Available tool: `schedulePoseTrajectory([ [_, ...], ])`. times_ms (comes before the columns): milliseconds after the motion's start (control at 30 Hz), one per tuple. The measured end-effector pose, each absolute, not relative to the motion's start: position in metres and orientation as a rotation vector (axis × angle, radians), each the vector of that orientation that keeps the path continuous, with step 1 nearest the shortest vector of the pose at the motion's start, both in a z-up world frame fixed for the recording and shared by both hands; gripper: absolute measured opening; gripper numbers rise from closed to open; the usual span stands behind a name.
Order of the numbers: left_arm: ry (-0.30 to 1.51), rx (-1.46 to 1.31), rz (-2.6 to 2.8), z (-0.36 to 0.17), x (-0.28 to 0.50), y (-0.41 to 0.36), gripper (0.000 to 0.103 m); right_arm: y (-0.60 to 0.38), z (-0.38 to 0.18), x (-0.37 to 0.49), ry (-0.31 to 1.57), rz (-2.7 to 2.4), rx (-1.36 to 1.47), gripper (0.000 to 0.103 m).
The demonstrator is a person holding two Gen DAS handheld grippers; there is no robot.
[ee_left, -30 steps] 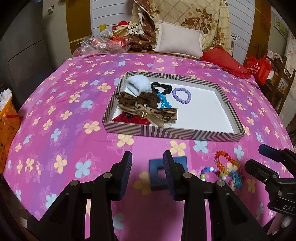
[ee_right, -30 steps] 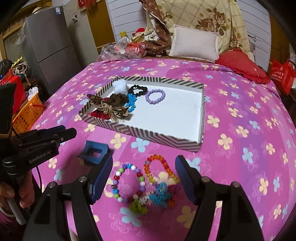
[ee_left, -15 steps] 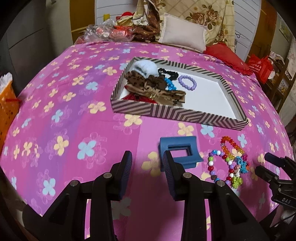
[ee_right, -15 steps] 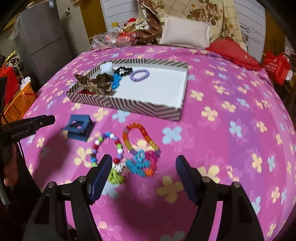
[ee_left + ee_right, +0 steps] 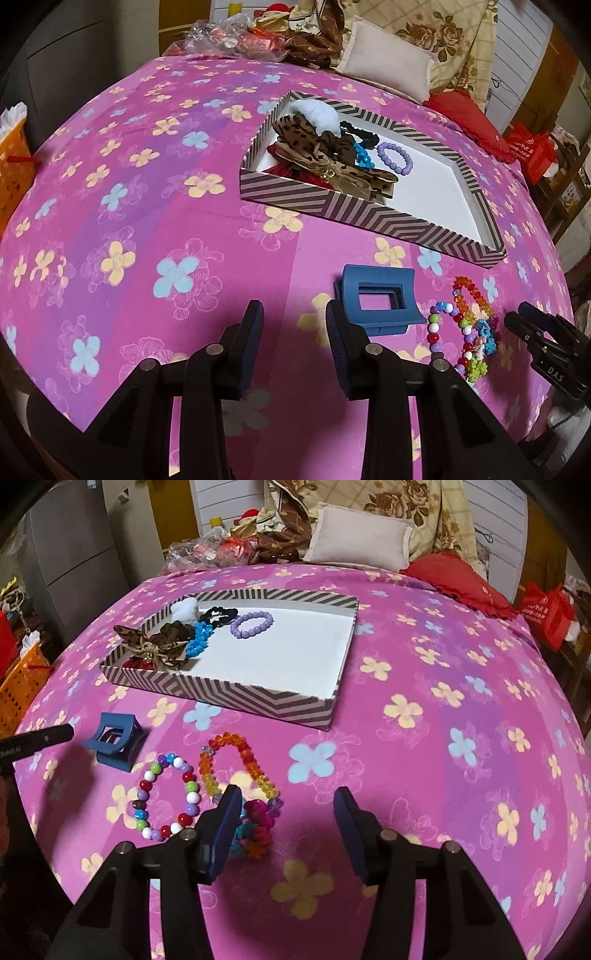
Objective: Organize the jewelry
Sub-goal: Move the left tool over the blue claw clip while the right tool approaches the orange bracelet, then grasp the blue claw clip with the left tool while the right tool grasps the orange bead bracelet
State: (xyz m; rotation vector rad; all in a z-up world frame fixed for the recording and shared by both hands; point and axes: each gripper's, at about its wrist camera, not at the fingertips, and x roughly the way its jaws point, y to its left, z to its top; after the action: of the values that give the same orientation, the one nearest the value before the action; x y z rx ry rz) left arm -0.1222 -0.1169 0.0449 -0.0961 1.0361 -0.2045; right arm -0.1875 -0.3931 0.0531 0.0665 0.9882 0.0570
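The blue plastic claw clip (image 5: 376, 302) lies on the pink flowered bedspread (image 5: 147, 229) just ahead-right of the left gripper (image 5: 294, 332). Three beaded bracelets (image 5: 207, 786) lie ahead-left of the right gripper (image 5: 286, 812); the striped cardboard tray (image 5: 258, 698) sits beyond.

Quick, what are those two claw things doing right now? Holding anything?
Left gripper: open, holding nothing.
Right gripper: open, jaws have just been closing, nothing gripped; flower bracelet lies by its left finger.
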Motion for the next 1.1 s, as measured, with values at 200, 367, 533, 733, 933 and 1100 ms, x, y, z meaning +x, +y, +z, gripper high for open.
schedulePoseTrajectory([
  [200,1.062,-0.132,-0.197,0.038,-0.117,-0.114,0.037,-0.39,0.045,-0.196,1.01,0.089,0.103,0.055],
  [367,1.066,-0.124,-0.205,0.036,-0.12,-0.118,0.037,-0.382,0.037,-0.192,1.021,0.09,0.088,0.055],
  [533,1.074,-0.131,-0.196,0.034,-0.117,-0.116,0.037,-0.372,0.029,-0.186,1.012,0.083,0.017,0.049],
  [733,1.074,-0.152,-0.194,0.034,-0.114,-0.114,0.037,-0.378,0.031,-0.183,1.0,0.113,0.013,0.023],
  [933,1.101,-0.223,-0.264,0.031,-0.108,-0.118,0.037,-0.387,0.03,-0.183,0.988,0.125,0.07,0.02],
  [1100,1.106,-0.268,-0.327,0.033,-0.105,-0.127,0.039,-0.388,0.03,-0.182,0.98,0.132,0.079,0.02],
])
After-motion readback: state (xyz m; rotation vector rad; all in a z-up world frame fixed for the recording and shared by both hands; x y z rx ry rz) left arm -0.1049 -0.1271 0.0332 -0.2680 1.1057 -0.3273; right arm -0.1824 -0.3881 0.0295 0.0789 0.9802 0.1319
